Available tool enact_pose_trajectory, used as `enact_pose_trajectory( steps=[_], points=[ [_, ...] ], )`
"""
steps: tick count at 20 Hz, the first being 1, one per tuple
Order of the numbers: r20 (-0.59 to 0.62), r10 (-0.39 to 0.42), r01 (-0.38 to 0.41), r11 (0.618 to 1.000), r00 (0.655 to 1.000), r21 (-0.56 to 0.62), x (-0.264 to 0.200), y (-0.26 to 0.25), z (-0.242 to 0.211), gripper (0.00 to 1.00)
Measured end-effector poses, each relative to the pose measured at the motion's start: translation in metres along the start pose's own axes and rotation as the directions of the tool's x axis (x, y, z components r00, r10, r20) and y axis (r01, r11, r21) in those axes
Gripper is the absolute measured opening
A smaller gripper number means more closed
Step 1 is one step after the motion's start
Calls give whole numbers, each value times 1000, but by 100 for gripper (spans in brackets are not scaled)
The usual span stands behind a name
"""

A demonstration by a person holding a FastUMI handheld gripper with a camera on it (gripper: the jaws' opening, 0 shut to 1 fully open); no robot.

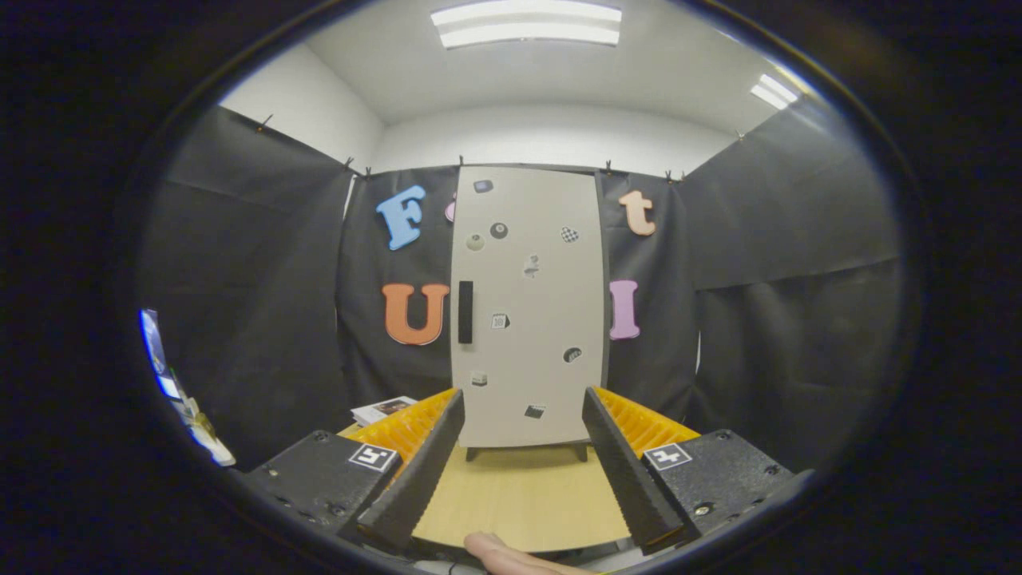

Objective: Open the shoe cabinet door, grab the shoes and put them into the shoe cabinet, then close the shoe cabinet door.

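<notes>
The gripper (523,403) is spread wide with nothing between its fingers, held above a light wooden table (519,487). Beyond the fingers, at the table's far edge, stands the shoe cabinet (527,303), its pale door shut, dotted with small stickers, a dark vertical handle (465,312) near its left edge. A fingertip (499,553) shows at the near table edge.

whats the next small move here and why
Probably move the open gripper forward toward the dark handle on the cabinet door. The door is shut, stands beyond the fingers across the table, and nothing is held.
</notes>
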State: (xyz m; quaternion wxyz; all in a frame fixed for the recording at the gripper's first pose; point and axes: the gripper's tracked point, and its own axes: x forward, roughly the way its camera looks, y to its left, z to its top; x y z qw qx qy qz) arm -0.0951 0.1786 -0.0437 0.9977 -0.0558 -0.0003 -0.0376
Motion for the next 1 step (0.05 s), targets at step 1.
enact_pose_trajectory(
  steps=[1],
  points=[
    [3,-1,1,1000,1000,-5,-1,0,-1,97]
  ],
)
